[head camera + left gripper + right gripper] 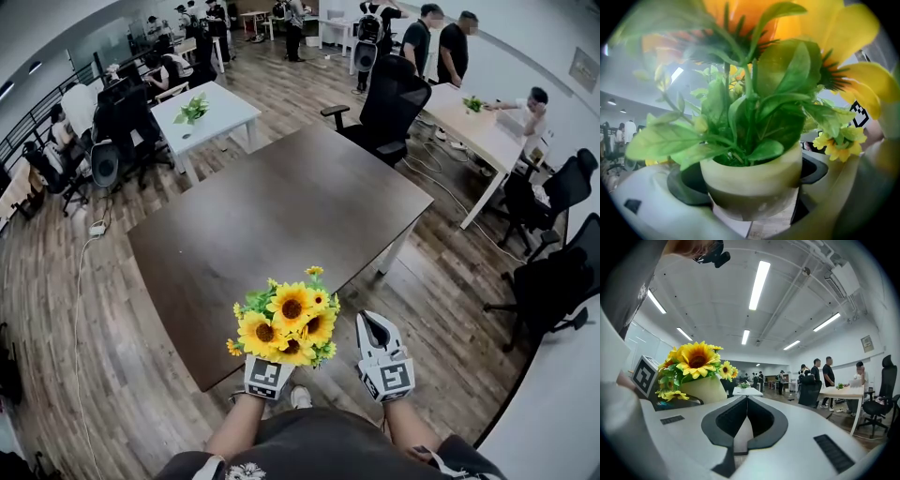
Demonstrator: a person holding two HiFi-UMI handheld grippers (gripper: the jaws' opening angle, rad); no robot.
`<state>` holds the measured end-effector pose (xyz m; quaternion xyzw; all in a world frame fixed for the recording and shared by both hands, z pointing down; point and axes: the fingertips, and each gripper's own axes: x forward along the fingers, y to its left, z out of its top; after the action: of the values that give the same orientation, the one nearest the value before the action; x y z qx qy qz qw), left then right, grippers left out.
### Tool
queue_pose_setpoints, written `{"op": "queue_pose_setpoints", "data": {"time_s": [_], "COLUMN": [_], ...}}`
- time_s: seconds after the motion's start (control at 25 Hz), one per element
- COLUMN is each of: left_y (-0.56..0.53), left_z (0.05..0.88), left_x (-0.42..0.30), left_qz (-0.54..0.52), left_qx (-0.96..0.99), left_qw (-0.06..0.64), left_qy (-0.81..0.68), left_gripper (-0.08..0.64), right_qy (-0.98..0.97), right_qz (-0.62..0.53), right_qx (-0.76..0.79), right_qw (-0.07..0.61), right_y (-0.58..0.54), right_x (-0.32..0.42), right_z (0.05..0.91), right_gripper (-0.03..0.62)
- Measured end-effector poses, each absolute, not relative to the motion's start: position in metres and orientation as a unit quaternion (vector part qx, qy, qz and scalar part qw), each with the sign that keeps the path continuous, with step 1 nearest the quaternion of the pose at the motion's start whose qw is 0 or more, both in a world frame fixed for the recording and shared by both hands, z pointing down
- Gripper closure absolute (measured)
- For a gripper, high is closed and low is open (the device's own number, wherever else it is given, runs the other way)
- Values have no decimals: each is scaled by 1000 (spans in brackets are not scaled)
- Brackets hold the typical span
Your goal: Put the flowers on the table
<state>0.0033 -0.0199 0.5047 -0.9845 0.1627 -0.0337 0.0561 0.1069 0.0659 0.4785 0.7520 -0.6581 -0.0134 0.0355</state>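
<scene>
Firmly clamped by the pot (752, 180), the flowers (289, 323) sit in the left gripper (269, 368).

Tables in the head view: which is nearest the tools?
The dark brown table, just ahead of the left tool holding the sunflower pot. The white table at left and the pale table at right stand farther off.

Smooth cream pot (750, 173), matt dark table (281, 216)
</scene>
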Motion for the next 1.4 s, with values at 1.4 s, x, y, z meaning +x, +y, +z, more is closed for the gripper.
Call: {"op": "queue_pose_setpoints", "data": {"time_s": [1.4], "left_y": [-198], "left_z": [502], "left_x": [79], "left_qz": [-44], "left_qx": [-953], "left_qw": [55], "left_qy": [295], "left_gripper": [5], "right_qy": [-765], "right_qz": [-14], "right_qx": [644], "right_qw": [25], "right_y": [-155], "right_x": [192], "right_z": [474], "right_gripper": [569]}}
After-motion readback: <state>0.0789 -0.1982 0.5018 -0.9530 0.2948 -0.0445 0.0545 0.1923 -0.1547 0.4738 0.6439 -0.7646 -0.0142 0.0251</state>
